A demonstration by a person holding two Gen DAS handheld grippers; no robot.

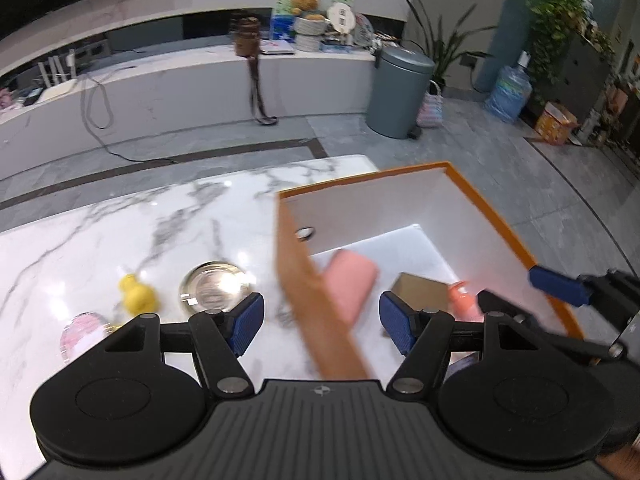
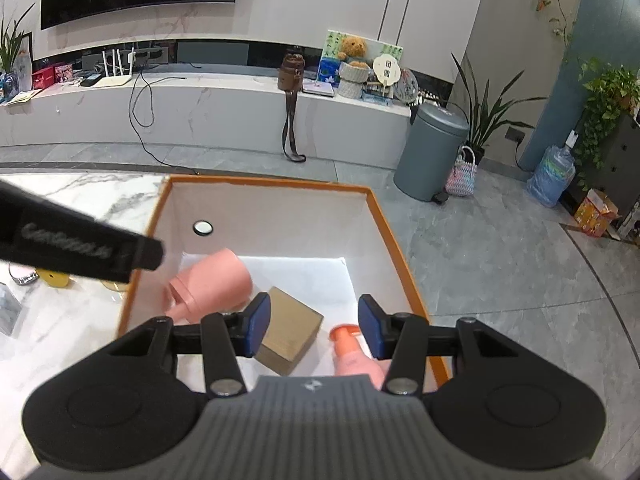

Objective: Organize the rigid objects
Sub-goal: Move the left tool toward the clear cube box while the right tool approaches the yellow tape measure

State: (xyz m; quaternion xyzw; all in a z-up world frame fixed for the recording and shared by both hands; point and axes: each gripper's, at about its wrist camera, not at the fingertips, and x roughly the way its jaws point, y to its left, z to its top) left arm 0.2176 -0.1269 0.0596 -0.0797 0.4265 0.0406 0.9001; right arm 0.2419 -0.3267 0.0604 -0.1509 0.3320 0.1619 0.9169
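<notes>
**Three things lie in our orange box**

We hold two tongs over a white marble desk (image 1: 120,232). Our left tongs (image 1: 322,322) are open wide, and nothing is held between the blue pads. They hang right above the left wall of the orange box (image 2: 384,216), with one pad over the desk and one pad over the inside of the box. Our right tongs (image 2: 314,326) are open too, a bit less wide, and they hold nothing. They hang over the near part of the box.

Inside the box, closest to us, a small pink bottle with an orange cap (image 2: 352,354) lies on its side near the right wall. Just beside it, to the left, sits a tan cardboard block (image 2: 290,330). It lies flat on the white floor of the box. A little farther back, a pink cup (image 2: 212,286) lies tipped on its side near the left wall. A round hole (image 2: 203,227) shows in the far wall of the box.

On the desk, left of the box, we see a shiny round metal lid (image 1: 214,286), a yellow toy (image 1: 136,294) and a pink and white thing (image 1: 82,334) that is too blurry to name.

Far behind the desk stands a grey trash bin (image 2: 430,152) on the floor. A teddy bear (image 2: 352,49) sits on a long white shelf (image 2: 200,108).
</notes>
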